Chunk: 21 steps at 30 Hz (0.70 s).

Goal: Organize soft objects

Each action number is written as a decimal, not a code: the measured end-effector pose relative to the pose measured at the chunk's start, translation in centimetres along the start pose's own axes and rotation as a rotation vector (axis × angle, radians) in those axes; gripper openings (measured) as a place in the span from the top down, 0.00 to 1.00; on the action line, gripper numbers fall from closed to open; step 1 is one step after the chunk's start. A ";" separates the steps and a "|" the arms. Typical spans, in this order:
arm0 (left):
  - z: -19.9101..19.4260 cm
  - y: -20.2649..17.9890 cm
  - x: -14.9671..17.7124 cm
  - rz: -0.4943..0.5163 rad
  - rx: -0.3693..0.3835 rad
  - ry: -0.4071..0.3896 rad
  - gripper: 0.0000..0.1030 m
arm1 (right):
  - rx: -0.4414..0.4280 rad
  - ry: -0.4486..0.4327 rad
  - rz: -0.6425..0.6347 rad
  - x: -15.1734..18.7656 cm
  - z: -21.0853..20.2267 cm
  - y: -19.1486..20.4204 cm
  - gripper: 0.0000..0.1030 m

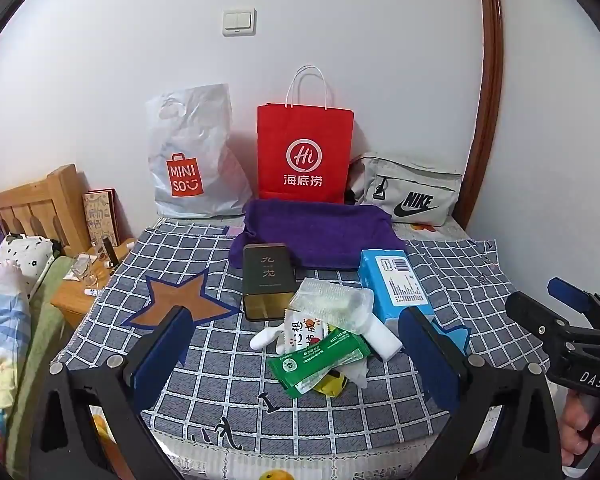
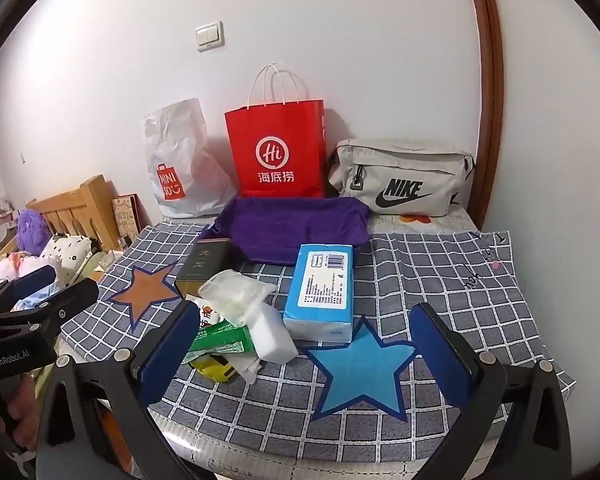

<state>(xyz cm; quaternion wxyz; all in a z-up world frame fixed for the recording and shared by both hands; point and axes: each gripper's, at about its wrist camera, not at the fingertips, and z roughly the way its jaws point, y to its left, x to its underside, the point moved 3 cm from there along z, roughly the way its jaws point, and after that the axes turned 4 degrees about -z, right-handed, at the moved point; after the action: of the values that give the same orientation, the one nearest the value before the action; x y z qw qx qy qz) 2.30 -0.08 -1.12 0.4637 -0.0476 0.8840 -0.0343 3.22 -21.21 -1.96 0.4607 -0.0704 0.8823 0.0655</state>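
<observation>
A pile of small items lies mid-table: a blue tissue pack (image 1: 394, 280) (image 2: 322, 292), a green wipes pack (image 1: 320, 362) (image 2: 224, 340), a clear plastic pouch (image 1: 332, 300) (image 2: 236, 294), a white sponge block (image 2: 274, 334), a dark tin box (image 1: 268, 280) (image 2: 204, 266) and a yellow item (image 2: 214, 366). A folded purple towel (image 1: 316, 232) (image 2: 292, 228) lies behind them. My left gripper (image 1: 300, 356) is open and empty, just short of the pile. My right gripper (image 2: 304, 344) is open and empty over the blue star patch (image 2: 360, 368).
A checked cloth (image 1: 220, 360) with a brown star (image 1: 176, 300) covers the table. At the back wall stand a Miniso plastic bag (image 1: 192, 160), a red paper bag (image 1: 304, 152) and a grey Nike pouch (image 1: 412, 192). A bed and nightstand are at left (image 1: 40, 240).
</observation>
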 end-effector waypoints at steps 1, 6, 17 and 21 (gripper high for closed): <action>0.0 0.0 0.0 0.001 0.000 0.000 0.00 | 0.001 0.000 -0.001 0.0 0.0 0.0 0.00; -0.4 -0.1 -0.4 0.001 -0.001 0.001 0.00 | 0.001 -0.003 0.000 -0.1 0.0 0.0 0.00; -0.5 0.1 -0.6 0.001 -0.002 0.000 0.00 | 0.001 -0.008 0.001 -0.3 -0.4 -0.1 0.00; -0.6 0.6 -0.5 -0.001 -0.002 0.001 0.00 | -0.001 -0.009 0.000 -0.4 -0.4 0.0 0.00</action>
<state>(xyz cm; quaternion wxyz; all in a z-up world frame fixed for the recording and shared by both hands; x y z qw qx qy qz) 2.03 0.59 -0.40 0.4634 -0.0484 0.8842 -0.0336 3.11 -21.30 -1.36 0.4648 -0.0705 0.8801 0.0662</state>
